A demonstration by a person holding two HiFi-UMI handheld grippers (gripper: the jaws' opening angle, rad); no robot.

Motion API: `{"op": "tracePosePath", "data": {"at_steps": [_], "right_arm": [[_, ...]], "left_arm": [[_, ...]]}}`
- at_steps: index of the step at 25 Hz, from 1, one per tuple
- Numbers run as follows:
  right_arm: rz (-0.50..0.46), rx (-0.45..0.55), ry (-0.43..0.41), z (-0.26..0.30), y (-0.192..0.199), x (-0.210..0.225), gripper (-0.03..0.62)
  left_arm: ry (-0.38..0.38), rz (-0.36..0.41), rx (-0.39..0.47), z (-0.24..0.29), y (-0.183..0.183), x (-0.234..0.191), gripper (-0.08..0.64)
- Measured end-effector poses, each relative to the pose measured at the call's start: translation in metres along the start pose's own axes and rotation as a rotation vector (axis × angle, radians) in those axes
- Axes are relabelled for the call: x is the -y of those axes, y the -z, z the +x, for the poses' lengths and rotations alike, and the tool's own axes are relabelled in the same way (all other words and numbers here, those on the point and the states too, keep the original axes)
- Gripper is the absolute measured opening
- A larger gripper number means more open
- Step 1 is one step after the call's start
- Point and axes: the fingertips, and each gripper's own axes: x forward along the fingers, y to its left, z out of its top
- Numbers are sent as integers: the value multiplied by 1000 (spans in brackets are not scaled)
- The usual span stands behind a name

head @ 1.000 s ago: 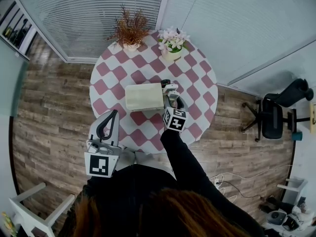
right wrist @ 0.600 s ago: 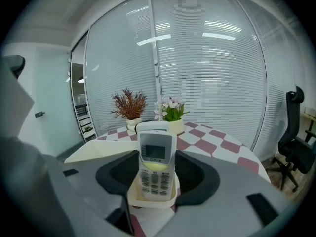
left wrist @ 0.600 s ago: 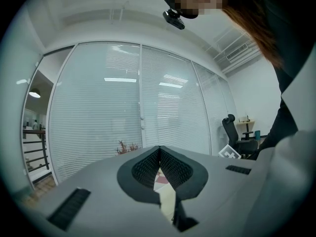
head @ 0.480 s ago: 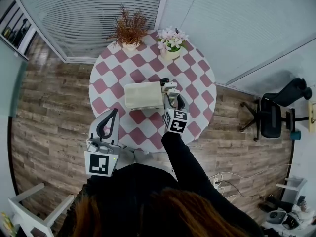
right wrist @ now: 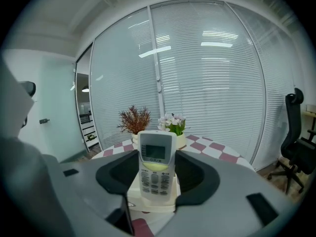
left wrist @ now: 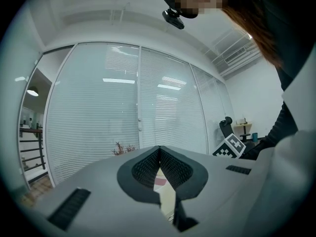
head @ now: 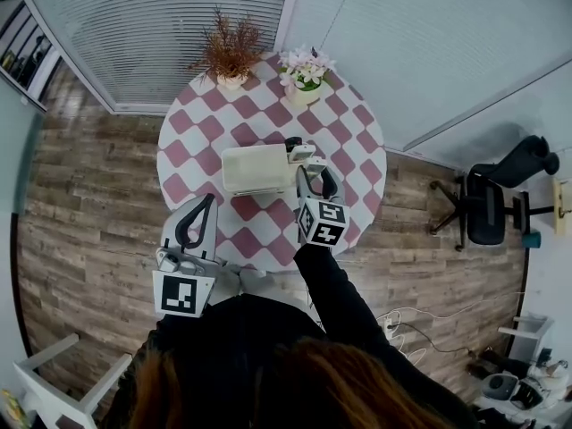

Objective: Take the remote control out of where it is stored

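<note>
Head view: a round table (head: 362,141) draped in a pink-and-white checkered cloth stands on grey-brown wood-plank flooring (head: 89,177). At its far edge sit a spiky rust-brown dried plant in a small white pot (head: 230,54) and a cluster of white flowers in a cream pot (head: 304,68). A smooth cream rectangular box (head: 255,168) lies near the table's middle. The right gripper (head: 305,164) has its jaws spread wide on a white plastic remote control (head: 299,153), which is at the box's right end. The left gripper (head: 206,202) hangs over the table's near edge, apart from the box.

Left gripper view: the left gripper (left wrist: 159,151) has its grey shells and dark ribbed pads meeting at the tips, with nothing between them. Slatted blinds behind glass fill the background.

Right gripper view: the right gripper (right wrist: 157,154) has its dark padded jaws pressed against the remote control's (right wrist: 156,174) long edges. The remote stands upright, its grey screen above rows of small rubbery buttons. Its lower end overlaps the cream box (right wrist: 148,204) in this view; whether it is fully clear cannot be told.
</note>
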Motion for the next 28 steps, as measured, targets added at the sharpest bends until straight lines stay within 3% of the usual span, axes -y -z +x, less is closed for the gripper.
{"op": "tracePosePath", "data": {"at_steps": [12, 28], "right_arm": [[5, -38, -5, -36, 16, -8, 238], [68, -208, 3, -68, 93, -12, 238]], "left_arm": [[49, -11, 25, 0, -5, 9, 6], [86, -17, 27, -1, -5, 17, 6]]}}
